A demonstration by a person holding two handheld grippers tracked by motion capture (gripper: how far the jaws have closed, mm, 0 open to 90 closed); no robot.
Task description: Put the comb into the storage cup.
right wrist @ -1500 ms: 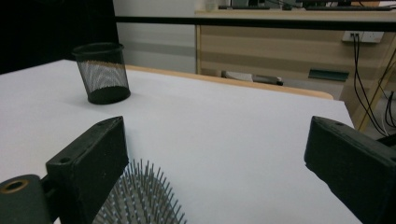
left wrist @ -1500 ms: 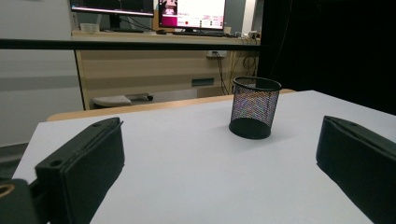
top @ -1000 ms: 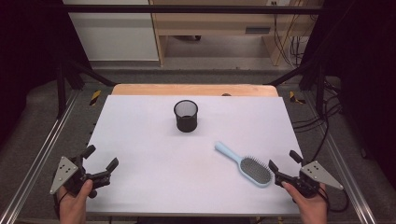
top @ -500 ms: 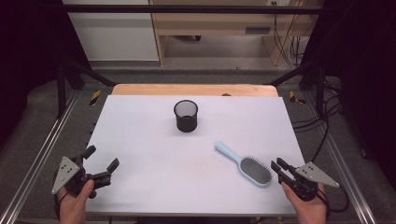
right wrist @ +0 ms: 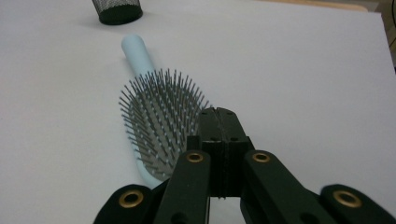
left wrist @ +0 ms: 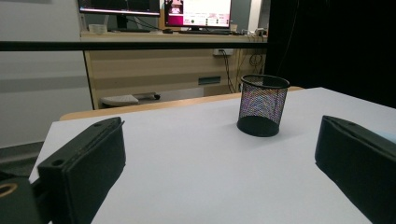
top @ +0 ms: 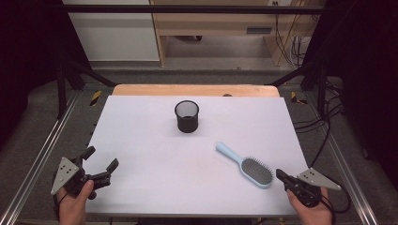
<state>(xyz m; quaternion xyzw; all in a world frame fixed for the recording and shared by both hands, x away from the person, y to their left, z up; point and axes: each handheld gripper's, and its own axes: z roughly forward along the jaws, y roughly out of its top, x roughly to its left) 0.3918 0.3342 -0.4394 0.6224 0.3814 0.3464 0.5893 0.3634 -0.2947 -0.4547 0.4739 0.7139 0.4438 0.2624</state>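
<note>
A light blue hairbrush (top: 246, 165) lies bristles up on the white table, right of centre, handle pointing toward a black mesh cup (top: 187, 116) that stands upright at mid table. My right gripper (top: 280, 176) sits just right of the brush head, jaws pressed together with nothing between them. In the right gripper view the brush (right wrist: 159, 115) lies just left of the shut right gripper (right wrist: 217, 113), and the cup's base (right wrist: 117, 10) shows at the top. My left gripper (top: 100, 164) rests open at the near left corner. In the left gripper view the cup (left wrist: 262, 105) stands ahead between the spread jaws.
The white table top (top: 141, 140) ends at a wooden strip (top: 195, 90) along the far edge. Metal rails (top: 42, 154) run down both sides. Cables (top: 324, 126) hang off the right side. A desk with monitors (left wrist: 196, 9) stands beyond the table.
My right gripper has gone from open to shut beside the brush head. The left gripper, the brush and the cup have stayed in place.
</note>
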